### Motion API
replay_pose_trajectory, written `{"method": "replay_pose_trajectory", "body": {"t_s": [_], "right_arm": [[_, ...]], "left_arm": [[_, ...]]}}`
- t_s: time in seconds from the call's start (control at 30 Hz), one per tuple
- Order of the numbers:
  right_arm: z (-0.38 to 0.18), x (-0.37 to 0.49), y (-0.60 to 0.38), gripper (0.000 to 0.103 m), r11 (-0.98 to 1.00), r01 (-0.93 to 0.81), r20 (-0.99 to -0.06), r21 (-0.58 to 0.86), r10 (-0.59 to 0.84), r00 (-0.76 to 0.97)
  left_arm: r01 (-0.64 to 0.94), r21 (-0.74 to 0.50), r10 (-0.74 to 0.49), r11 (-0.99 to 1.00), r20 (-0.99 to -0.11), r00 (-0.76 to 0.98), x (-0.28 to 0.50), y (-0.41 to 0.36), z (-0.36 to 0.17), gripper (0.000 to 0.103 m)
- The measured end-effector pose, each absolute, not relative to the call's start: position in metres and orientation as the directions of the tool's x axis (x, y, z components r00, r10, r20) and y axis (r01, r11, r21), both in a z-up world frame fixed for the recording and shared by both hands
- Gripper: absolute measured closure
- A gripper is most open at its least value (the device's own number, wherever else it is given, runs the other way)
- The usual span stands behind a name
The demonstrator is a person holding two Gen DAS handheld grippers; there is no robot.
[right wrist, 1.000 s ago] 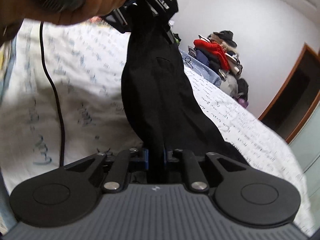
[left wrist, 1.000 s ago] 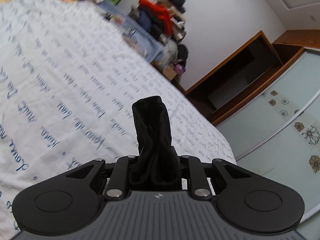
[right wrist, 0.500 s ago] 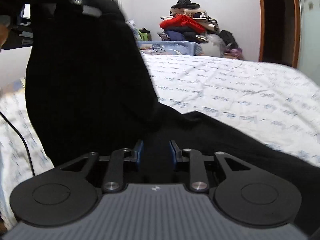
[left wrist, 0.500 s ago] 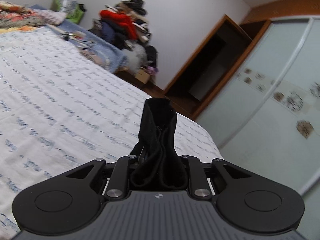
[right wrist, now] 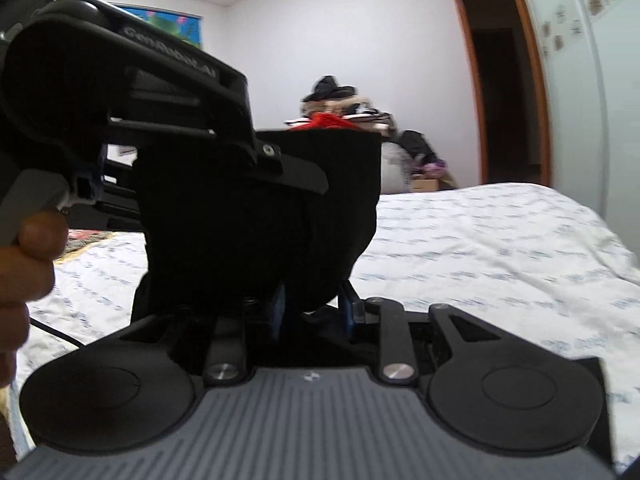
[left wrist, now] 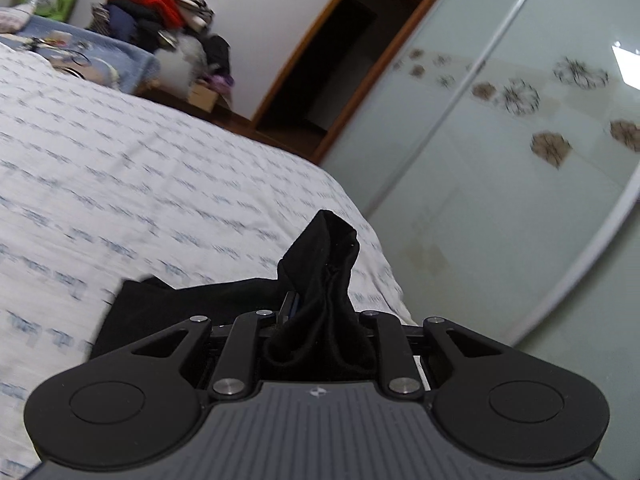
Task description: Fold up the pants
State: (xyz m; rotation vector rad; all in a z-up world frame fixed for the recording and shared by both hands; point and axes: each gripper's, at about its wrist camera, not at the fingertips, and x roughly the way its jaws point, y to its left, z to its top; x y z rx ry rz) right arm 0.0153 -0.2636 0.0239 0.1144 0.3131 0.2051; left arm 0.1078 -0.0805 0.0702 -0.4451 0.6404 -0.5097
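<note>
Pants (left wrist: 320, 280) bunch between the left gripper (left wrist: 316, 320) jaws, above a bed (left wrist: 160, 184). Ahead to the right stands a wardrobe (left wrist: 500, 160); far ahead left, a clothes pile (left wrist: 160, 4).

Matte black left gripper (left wrist: 320, 316) with silver screws, ribbed grey housing, round side discs, blue-lined jaws

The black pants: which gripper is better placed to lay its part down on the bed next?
Probably the left gripper. It clamps a bunched end of the black pants low over the bed, with cloth already lying there. The right gripper has cloth between looser jaws.
</note>
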Motion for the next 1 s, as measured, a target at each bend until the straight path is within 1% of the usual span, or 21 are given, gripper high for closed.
{"method": "replay_pose_trajectory", "body": {"t_s": [0.33, 0.53, 0.57, 0.6, 0.63, 0.67, 0.7, 0.77, 0.8, 0.83, 0.87, 0.93, 1.0], "right_arm": [[0.005, -0.011, -0.329, 0.076, 0.989, 0.0, -0.37, 0.151, 0.057, 0.927], [-0.01, -0.024, -0.363, 0.076, 0.982, 0.103, -0.423, 0.156, -0.028, 0.906], [-0.012, -0.027, -0.368, 0.073, 0.98, 0.122, -0.432, 0.155, -0.044, 0.901], [-0.014, -0.03, -0.373, 0.067, 0.978, 0.143, -0.439, 0.15, -0.064, 0.896], [-0.016, -0.033, -0.376, 0.065, 0.978, 0.161, -0.451, 0.134, -0.085, 0.888], [-0.016, -0.037, -0.379, 0.062, 0.978, 0.175, -0.453, 0.117, -0.104, 0.885], [-0.017, -0.043, -0.382, 0.059, 0.977, 0.19, -0.454, 0.098, -0.126, 0.882], [-0.016, -0.054, -0.385, 0.058, 0.972, 0.226, -0.457, 0.058, -0.175, 0.872], [-0.016, -0.059, -0.388, 0.058, 0.966, 0.256, -0.458, 0.033, -0.213, 0.863], [-0.013, -0.06, -0.394, 0.058, 0.957, 0.289, -0.457, 0.007, -0.254, 0.852], [-0.011, -0.065, -0.399, 0.058, 0.946, 0.324, -0.451, -0.017, -0.296, 0.842], [-0.003, -0.071, -0.4, 0.058, 0.924, 0.381, -0.43, -0.039, -0.36, 0.828], [0.003, -0.084, -0.407, 0.058, 0.911, 0.413, -0.401, -0.024, -0.387, 0.83]], "left_arm": [[0.375, -0.516, -0.626, 0.77, -0.499, 0.599, 0.109, -0.169, 0.035, 0.085], [0.395, -0.502, -0.637, 0.769, -0.551, 0.539, 0.108, -0.208, 0.011, 0.084], [0.392, -0.501, -0.634, 0.772, -0.562, 0.531, 0.108, -0.213, 0.006, 0.084], [0.392, -0.5, -0.634, 0.773, -0.579, 0.513, 0.109, -0.218, 0.001, 0.084], [0.387, -0.503, -0.634, 0.773, -0.597, 0.492, 0.109, -0.221, -0.003, 0.081], [0.381, -0.514, -0.64, 0.769, -0.603, 0.476, 0.109, -0.223, -0.006, 0.075], [0.393, -0.52, -0.652, 0.758, -0.602, 0.462, 0.107, -0.225, -0.007, 0.071], [0.455, -0.553, -0.716, 0.698, -0.558, 0.42, 0.1, -0.228, -0.002, 0.059], [0.487, -0.571, -0.75, 0.661, -0.531, 0.395, 0.096, -0.228, 0.002, 0.054], [0.51, -0.583, -0.773, 0.633, -0.507, 0.381, 0.092, -0.226, 0.007, 0.046], [0.523, -0.591, -0.789, 0.614, -0.483, 0.38, 0.09, -0.222, 0.012, 0.041], [0.505, -0.598, -0.782, 0.623, -0.458, 0.423, 0.091, -0.206, 0.021, 0.038], [0.451, -0.582, -0.732, 0.677, -0.475, 0.487, 0.099, -0.185, 0.026, 0.034]]}}
